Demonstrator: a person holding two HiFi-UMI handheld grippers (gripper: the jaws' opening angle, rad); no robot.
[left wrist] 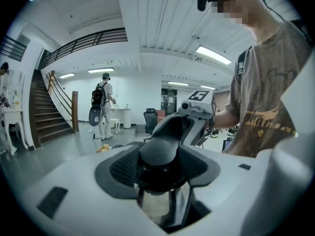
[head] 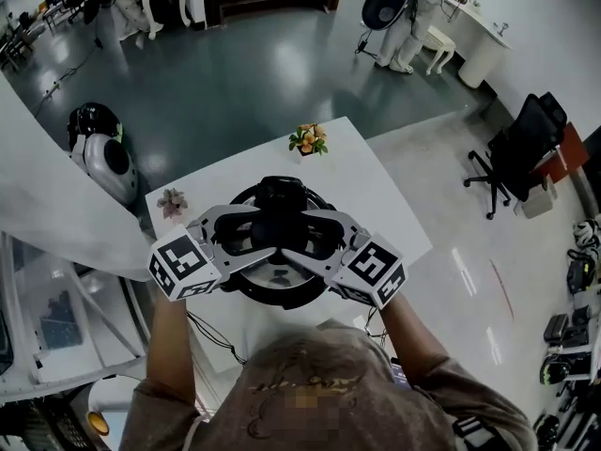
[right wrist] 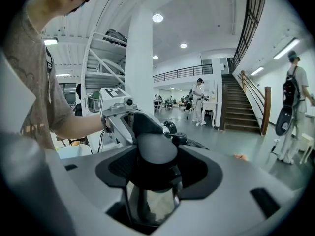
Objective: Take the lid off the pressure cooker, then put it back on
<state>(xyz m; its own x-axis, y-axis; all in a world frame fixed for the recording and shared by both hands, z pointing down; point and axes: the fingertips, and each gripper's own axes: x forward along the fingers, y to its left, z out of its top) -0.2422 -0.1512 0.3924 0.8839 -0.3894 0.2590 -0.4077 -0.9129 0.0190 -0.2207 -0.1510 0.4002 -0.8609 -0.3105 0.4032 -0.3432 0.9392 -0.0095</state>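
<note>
On the white table (head: 376, 186), in the head view, the pressure cooker (head: 272, 294) sits mid-table, with the left gripper (head: 266, 239) and right gripper (head: 306, 239) meeting over its top. In the left gripper view, the jaws pinch the black lid handle (left wrist: 165, 146). In the right gripper view, its jaws clamp that handle (right wrist: 155, 149) from the opposite side.

A white rectangular bench (head: 380, 195) carries a small bunch of orange and yellow flowers (head: 308, 139) at its far corner and a small pale pink posy (head: 172, 202) at its left corner. On the glossy grey-green floor (head: 263, 73) stand a black wheeled office chair (head: 521, 153) on the right and a rounded white-and-black machine (head: 105, 158) on the left. A person with a black backpack (left wrist: 102, 107) stands near a dark staircase (left wrist: 47, 117).
</note>
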